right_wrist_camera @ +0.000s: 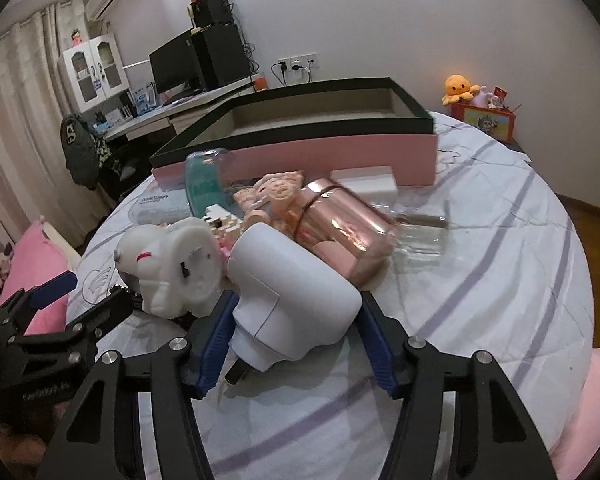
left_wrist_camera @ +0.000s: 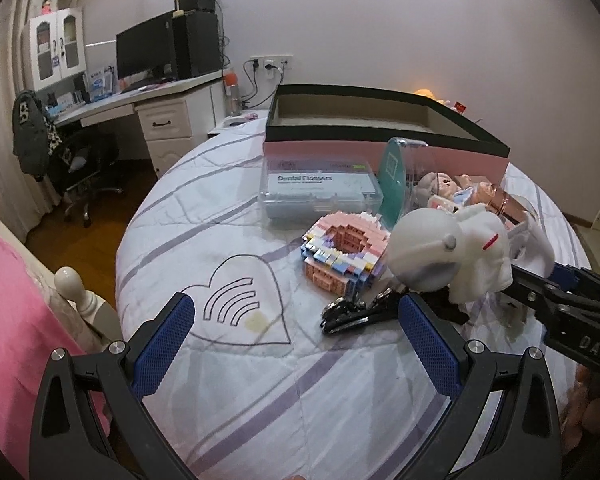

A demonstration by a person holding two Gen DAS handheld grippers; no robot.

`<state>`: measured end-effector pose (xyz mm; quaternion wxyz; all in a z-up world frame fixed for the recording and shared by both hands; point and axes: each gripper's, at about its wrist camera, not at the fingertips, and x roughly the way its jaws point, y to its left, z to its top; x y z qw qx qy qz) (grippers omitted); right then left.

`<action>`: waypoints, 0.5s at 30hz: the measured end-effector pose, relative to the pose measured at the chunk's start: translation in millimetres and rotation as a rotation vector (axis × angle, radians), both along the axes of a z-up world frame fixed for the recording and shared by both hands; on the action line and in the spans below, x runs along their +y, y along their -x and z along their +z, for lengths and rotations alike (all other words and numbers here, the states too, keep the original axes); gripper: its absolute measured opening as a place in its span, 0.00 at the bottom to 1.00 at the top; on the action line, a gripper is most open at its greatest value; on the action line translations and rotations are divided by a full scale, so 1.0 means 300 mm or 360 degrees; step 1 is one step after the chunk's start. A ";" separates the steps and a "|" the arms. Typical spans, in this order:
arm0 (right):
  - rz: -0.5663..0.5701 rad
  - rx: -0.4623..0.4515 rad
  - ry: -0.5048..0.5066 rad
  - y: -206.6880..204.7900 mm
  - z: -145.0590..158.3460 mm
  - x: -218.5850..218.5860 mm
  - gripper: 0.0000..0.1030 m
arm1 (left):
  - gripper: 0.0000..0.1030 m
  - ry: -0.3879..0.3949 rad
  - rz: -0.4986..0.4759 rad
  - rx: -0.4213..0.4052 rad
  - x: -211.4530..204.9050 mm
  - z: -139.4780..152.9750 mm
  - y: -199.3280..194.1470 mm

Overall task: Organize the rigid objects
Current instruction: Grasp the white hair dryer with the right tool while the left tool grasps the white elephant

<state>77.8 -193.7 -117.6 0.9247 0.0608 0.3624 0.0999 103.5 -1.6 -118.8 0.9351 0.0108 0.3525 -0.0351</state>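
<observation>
Plug, white and blocky (right_wrist_camera: 292, 292), lies on the bed between my right claw's (right_wrist_camera: 296, 344) blue pads, prongs pointing back toward the camera, long axis running roughly along the fingers. Left pad looks pressed to its flank; right pad is at its edge, contact there I cannot confirm, so I read this as a grip just closing, not yet secure. Left claw (left_wrist_camera: 296, 340) is released, nothing between its pads, only the sheet with the heart outline (left_wrist_camera: 236, 304) below.

White rabbit-shaped toy (right_wrist_camera: 172, 268) sits just beside the plug on its left, touching or nearly so. Behind it a rose-gold cup (right_wrist_camera: 340, 232) lies on its side, blurred. Dolls (right_wrist_camera: 276, 196) and a teal-ended clear case (right_wrist_camera: 204, 184) further back. Block doughnut (left_wrist_camera: 344, 252) and floss box (left_wrist_camera: 320, 192) toward the bed's left side; a black clip (left_wrist_camera: 348, 316) near the left claw.

Open pink box with black rim (right_wrist_camera: 300, 148) stands at the far edge, straight ahead of the right claw. Right hand is plainly the nearer one; the carry looks like it goes forward over the cup.
</observation>
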 end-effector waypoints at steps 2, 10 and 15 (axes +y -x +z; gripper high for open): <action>-0.0007 -0.0010 0.0002 0.007 0.010 -0.010 0.59 | 1.00 0.0013 -0.0011 0.0001 -0.002 0.005 0.003; -0.0018 -0.0015 0.0032 0.023 0.014 -0.024 0.59 | 1.00 0.0110 -0.0149 -0.0072 -0.059 0.059 0.056; -0.0051 -0.0038 0.0060 0.032 0.027 -0.037 0.59 | 1.00 0.0066 -0.0212 -0.0076 -0.143 0.071 0.018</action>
